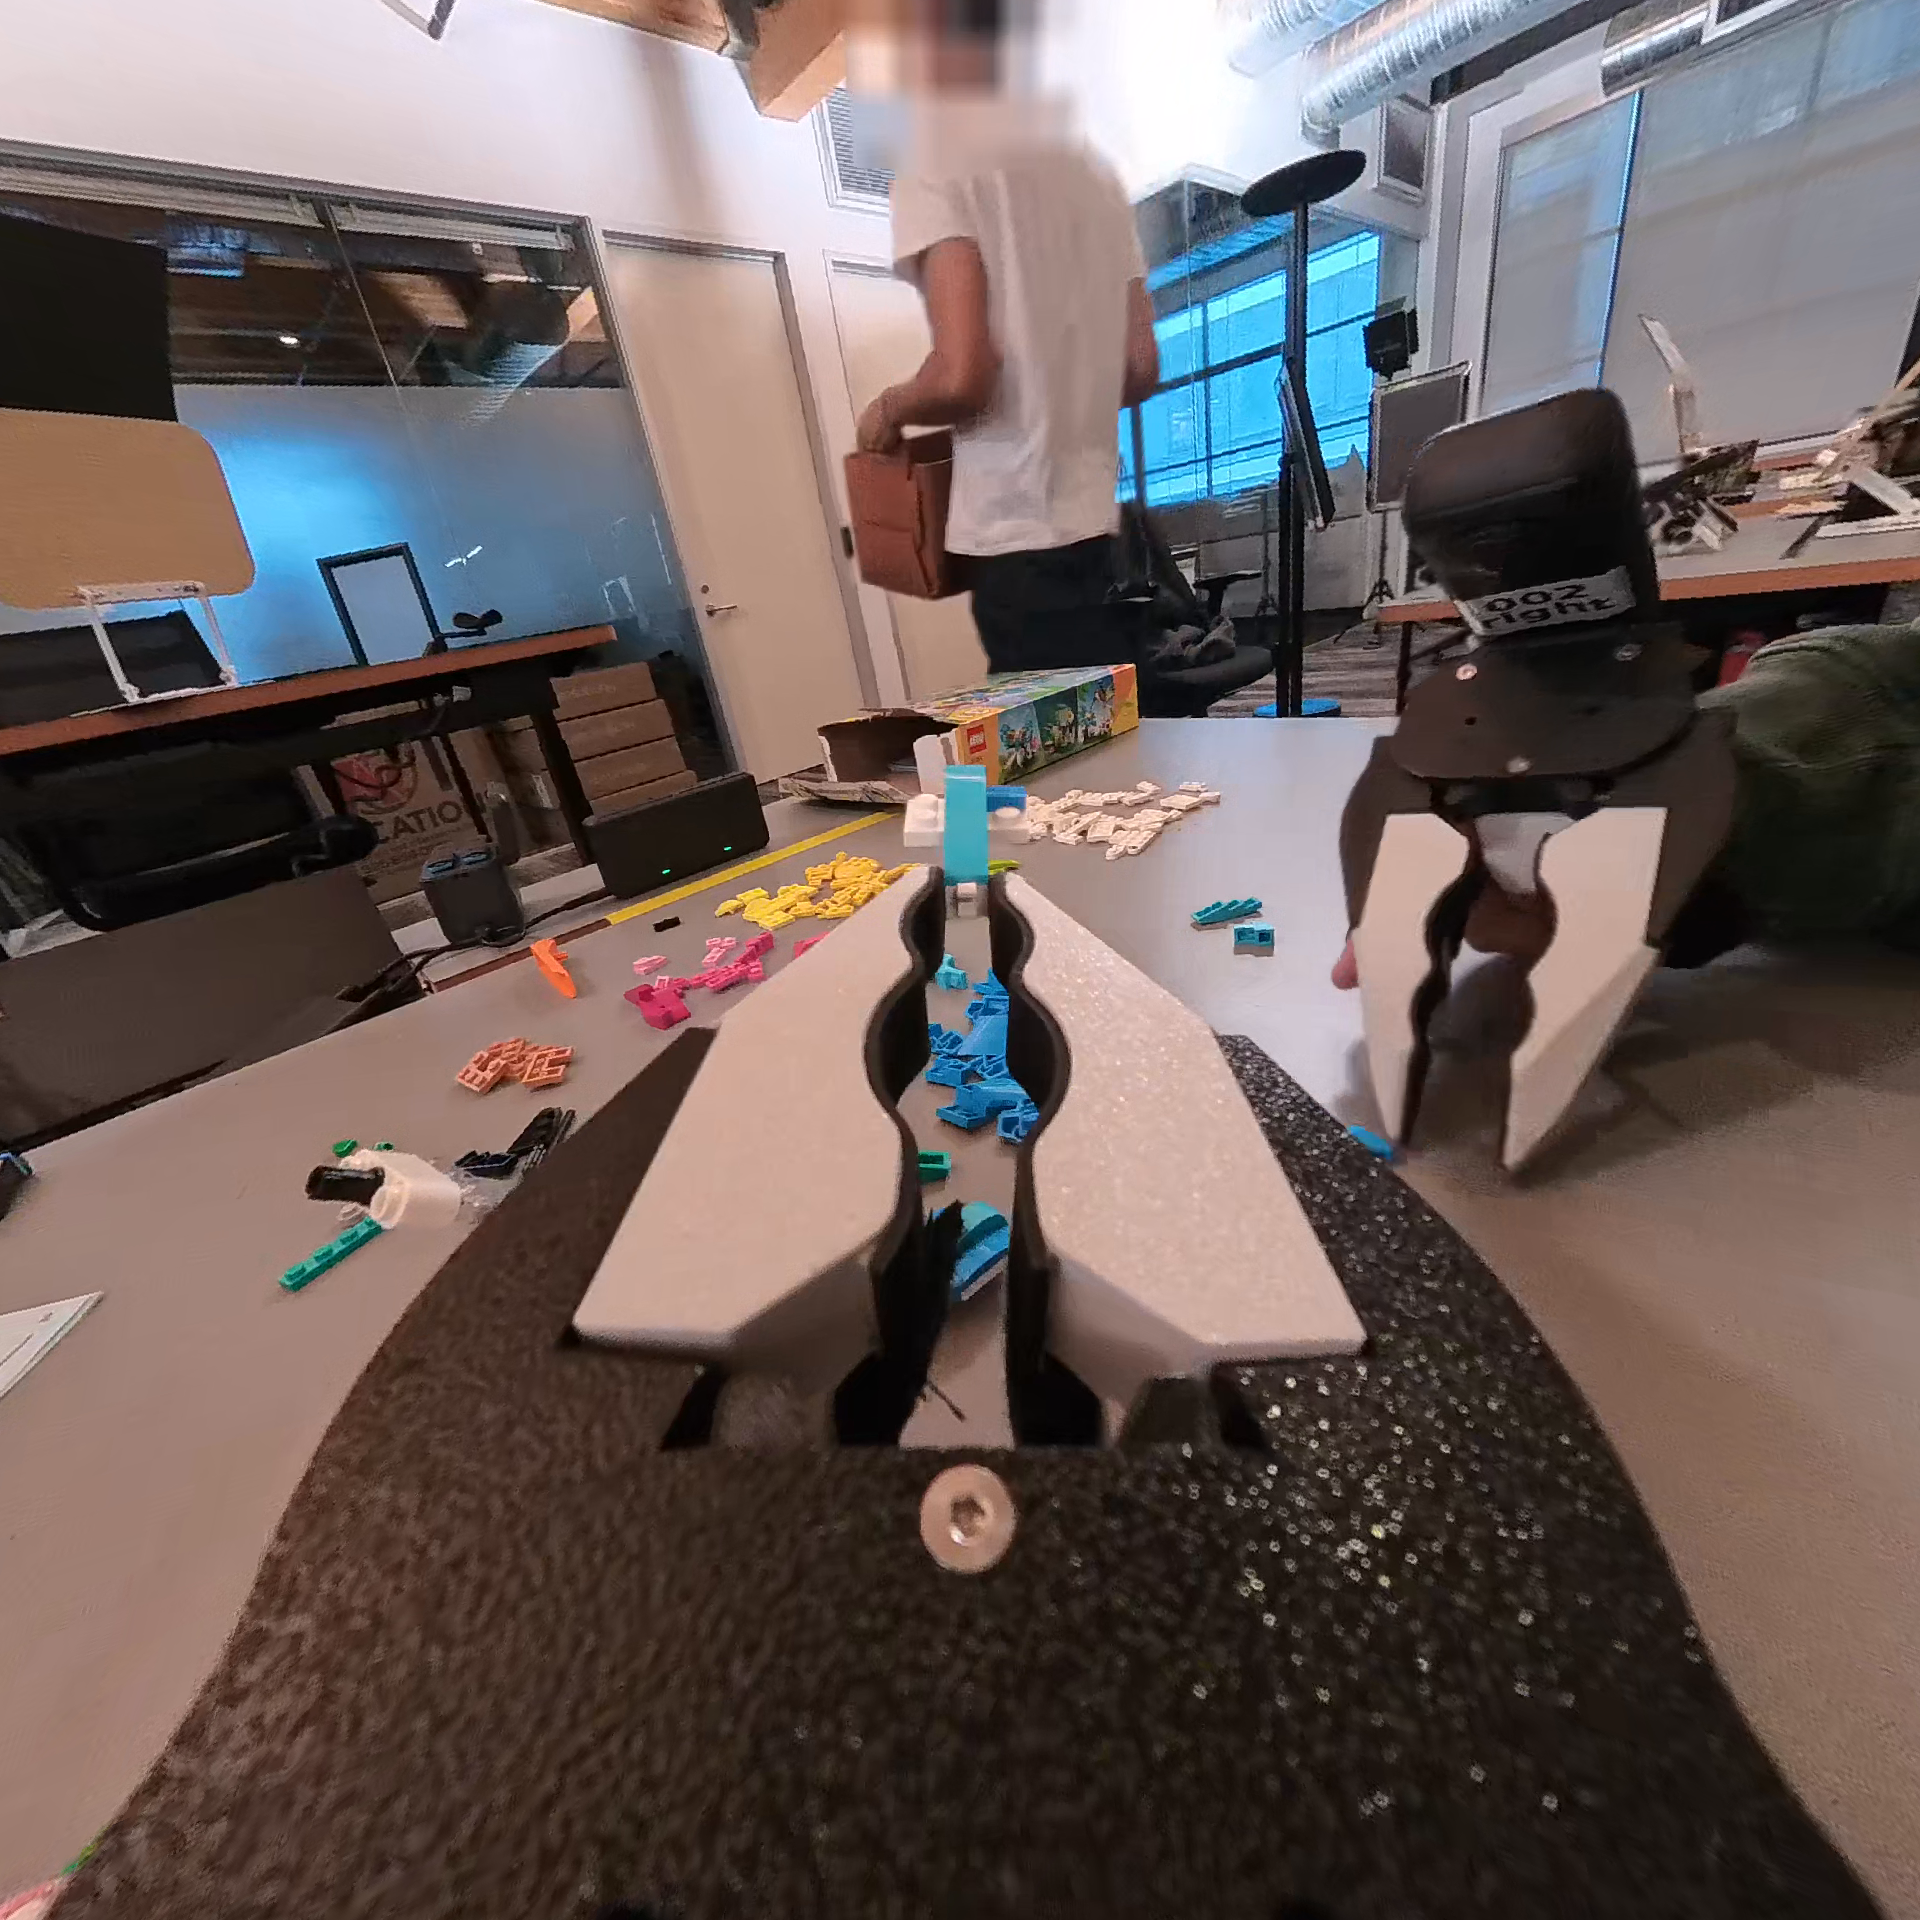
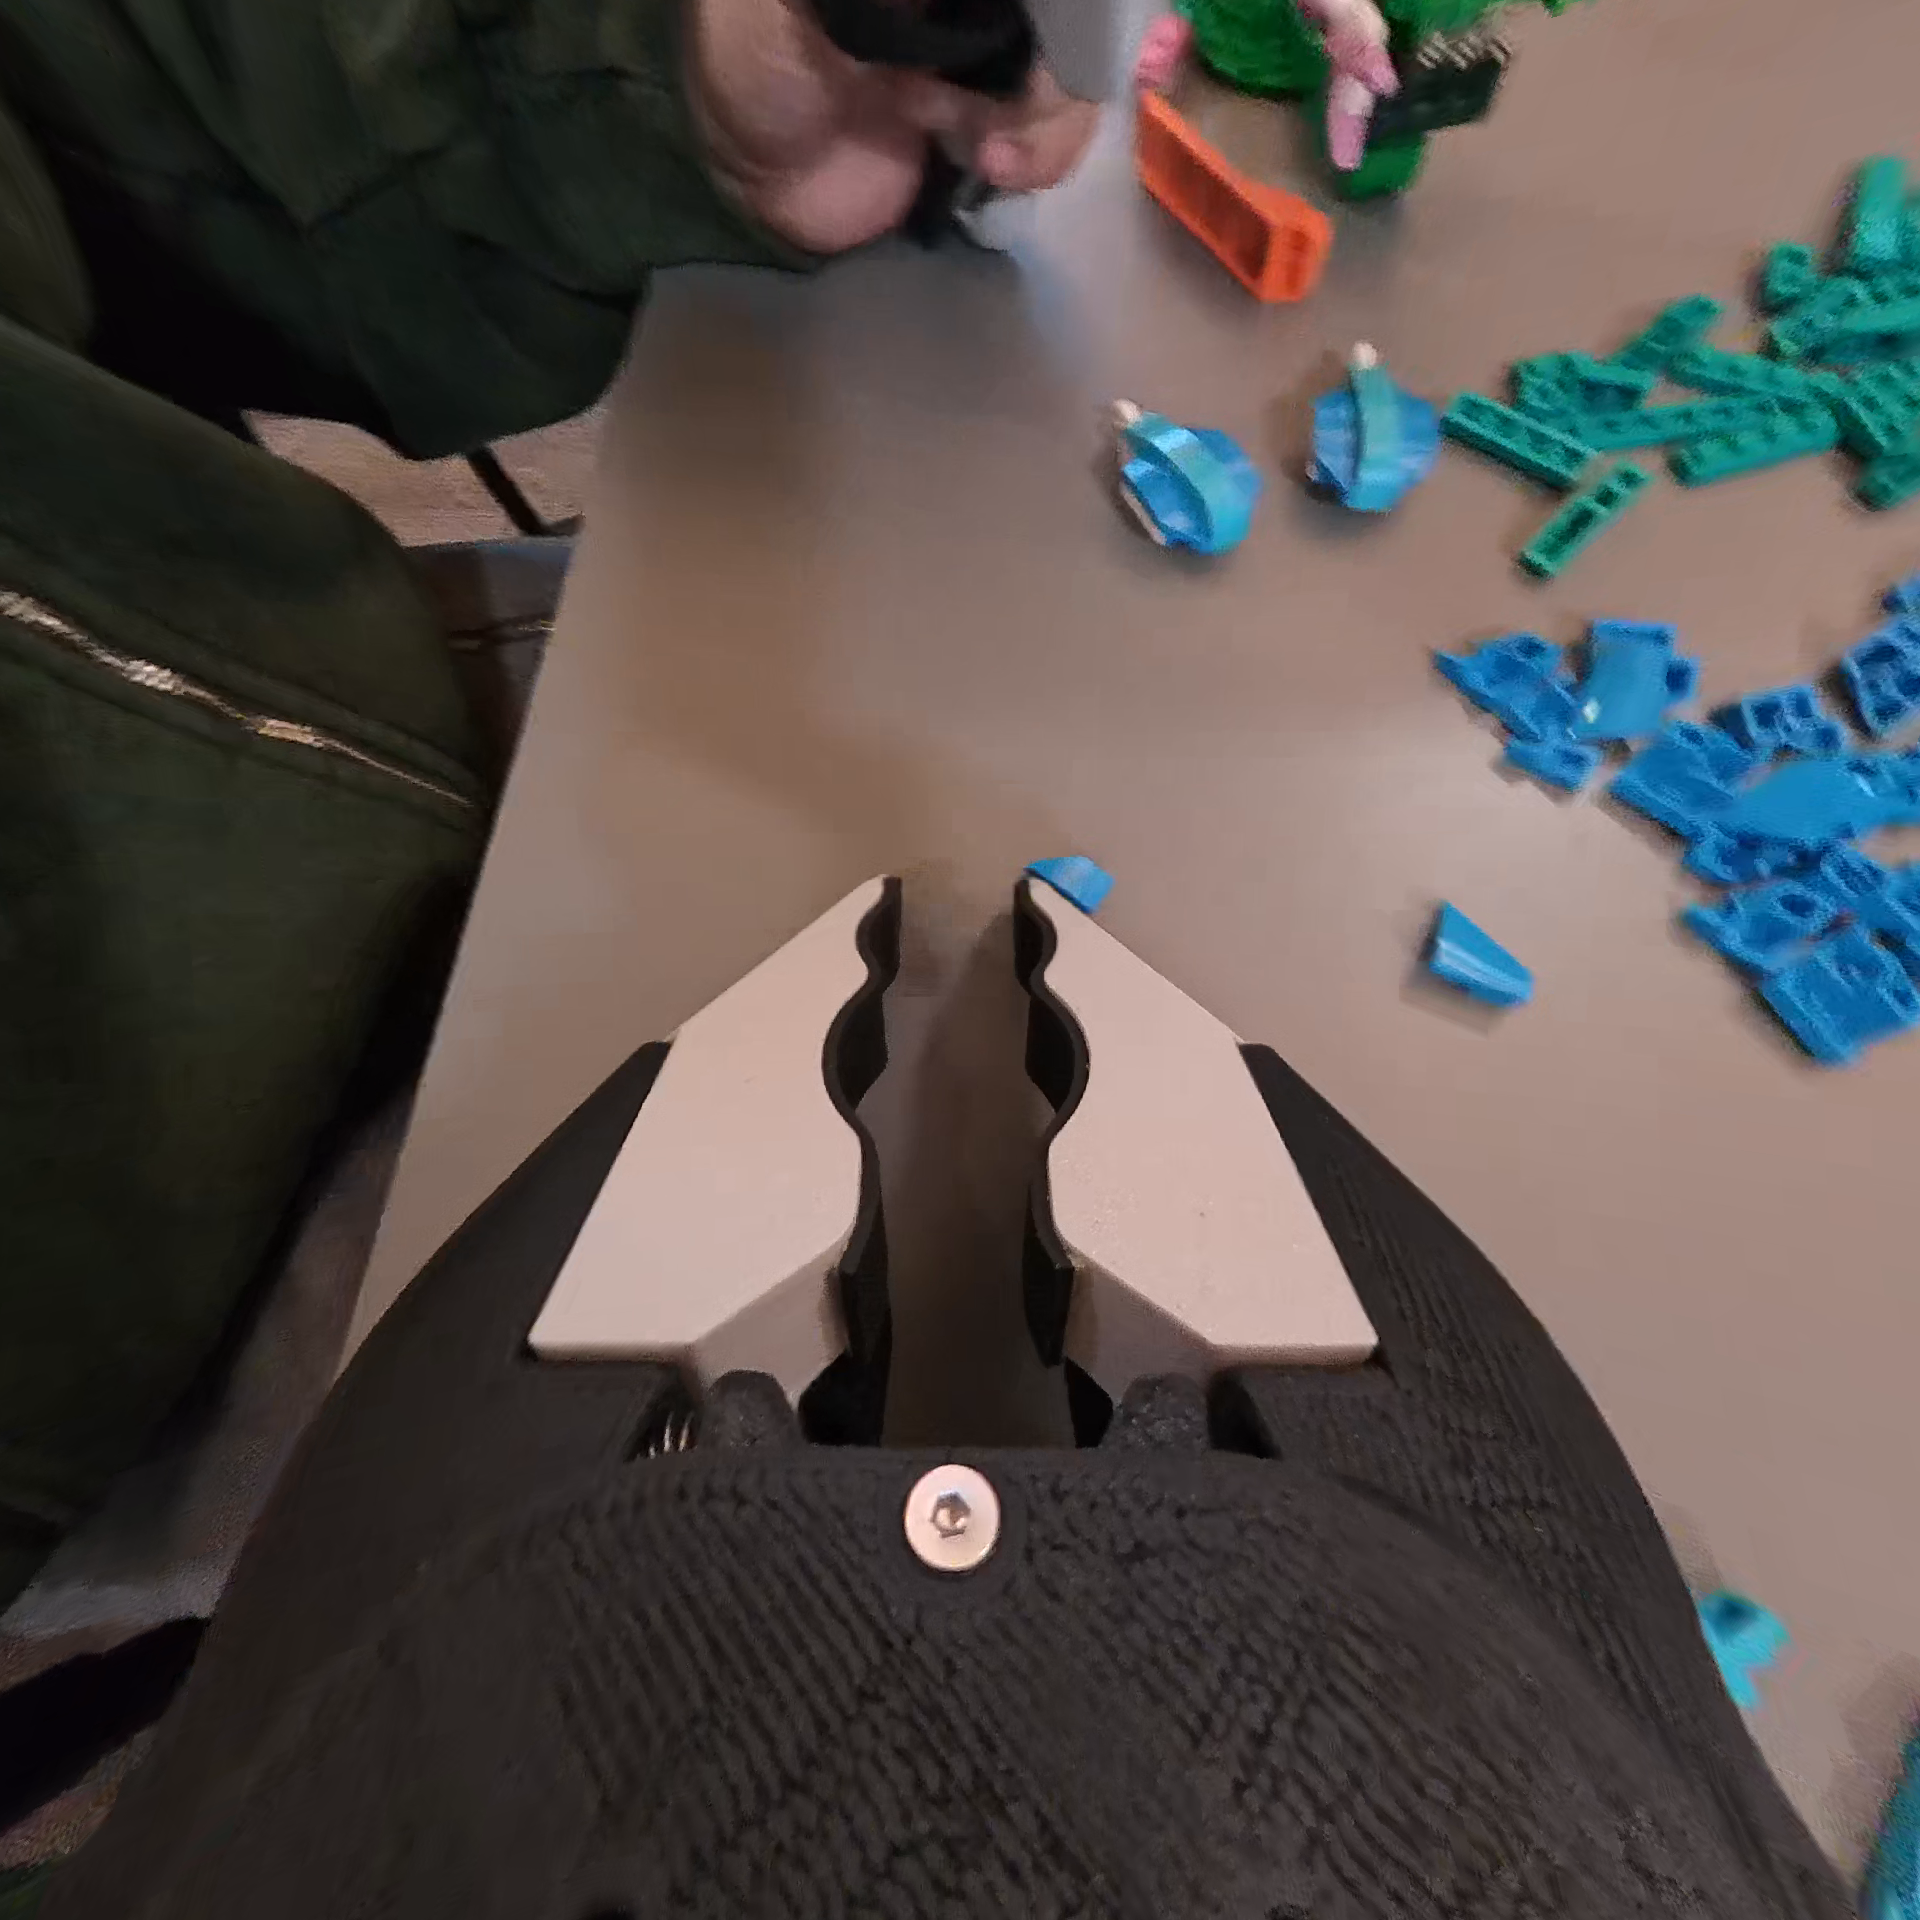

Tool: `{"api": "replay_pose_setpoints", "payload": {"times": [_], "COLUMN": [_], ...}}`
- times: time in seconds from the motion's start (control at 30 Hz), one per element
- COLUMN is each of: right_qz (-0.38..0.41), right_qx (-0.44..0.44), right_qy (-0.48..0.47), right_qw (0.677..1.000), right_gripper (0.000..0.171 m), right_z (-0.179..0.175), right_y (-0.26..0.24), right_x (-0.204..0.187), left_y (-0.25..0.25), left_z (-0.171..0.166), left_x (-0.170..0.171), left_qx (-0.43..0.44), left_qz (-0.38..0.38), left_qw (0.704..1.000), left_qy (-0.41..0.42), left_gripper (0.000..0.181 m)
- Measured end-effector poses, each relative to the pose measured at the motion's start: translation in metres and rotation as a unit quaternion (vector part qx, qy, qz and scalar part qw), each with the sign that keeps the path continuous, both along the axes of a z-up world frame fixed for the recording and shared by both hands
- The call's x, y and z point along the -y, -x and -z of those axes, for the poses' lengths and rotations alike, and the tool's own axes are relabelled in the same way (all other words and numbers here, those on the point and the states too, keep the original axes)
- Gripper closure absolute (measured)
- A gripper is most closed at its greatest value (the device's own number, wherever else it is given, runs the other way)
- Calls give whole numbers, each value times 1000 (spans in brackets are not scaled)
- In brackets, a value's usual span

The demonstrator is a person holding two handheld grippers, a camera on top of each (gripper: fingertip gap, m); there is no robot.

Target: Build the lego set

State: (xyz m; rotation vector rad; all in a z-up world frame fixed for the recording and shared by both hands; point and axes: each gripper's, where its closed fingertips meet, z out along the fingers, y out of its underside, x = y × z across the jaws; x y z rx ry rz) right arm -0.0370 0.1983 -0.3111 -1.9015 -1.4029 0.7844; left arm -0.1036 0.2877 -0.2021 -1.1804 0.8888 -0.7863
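Both tongs stand narrowly parted, empty: the left gripper (image 1: 966,883) at frame centre, the right gripper (image 2: 956,894) beside a blue brick (image 2: 1072,881). A printed toy box (image 1: 1039,719) and a labelled cardboard carton (image 1: 410,821) sit behind sorted brick piles (image 1: 977,1049).

Looking across a grey table (image 1: 1558,1351) into an office with white walls, a closed white door (image 1: 717,499) and a glass partition (image 1: 395,436) fronting a dim room. Showing daylight coming blue through tall windows (image 1: 1268,364) at the right, silver ducts (image 1: 1455,62) running overhead. Standing behind: wood-topped desks (image 1: 312,686), a black floor lamp (image 1: 1297,416).
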Motion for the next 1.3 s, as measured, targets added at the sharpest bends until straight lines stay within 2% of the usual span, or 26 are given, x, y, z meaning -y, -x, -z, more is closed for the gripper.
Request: {"api": "replay_pose_setpoints", "payload": {"times": [0.03,0.23,0.33,0.53,0.8,0.9,1.0,1.1,1.3], "right_qz": [-10,-12,-39,-65,-60,-35,-1,-8,-75], "right_qx": [-8,-36,2,14,11,-4,-31,-49,-11], "right_qy": [-6,-26,-29,-25,-22,-53,-114,-149,-144], "right_qw": [1000,999,999,997,998,998,993,988,987], "right_gripper": [151,145,142,152,164,165,165,165,165], "right_z": [-3,-13,-1,3,1,-21,-66,-98,-96], "right_y": [3,-4,1,1,-3,-12,-22,-14,15], "right_x": [1,-18,-16,-17,-16,-22,-28,-21,0], "left_y": [-1,-7,-9,-12,-19,-26,-35,-41,-44], "left_z": [0,3,4,5,10,14,23,30,35], "left_x": [1,8,11,15,27,42,61,76,93], "left_qx": [-1,-12,-17,-22,-43,-64,-104,-132,-147], "left_qz": [3,28,36,48,84,119,153,177,209], "left_qw": [1000,1000,999,999,995,990,980,969,957], "left_qy": [1,-1,-5,-7,-16,-37,-78,-108,-136], "left_gripper": [176,176,176,176,176,176,176,176,175]}}
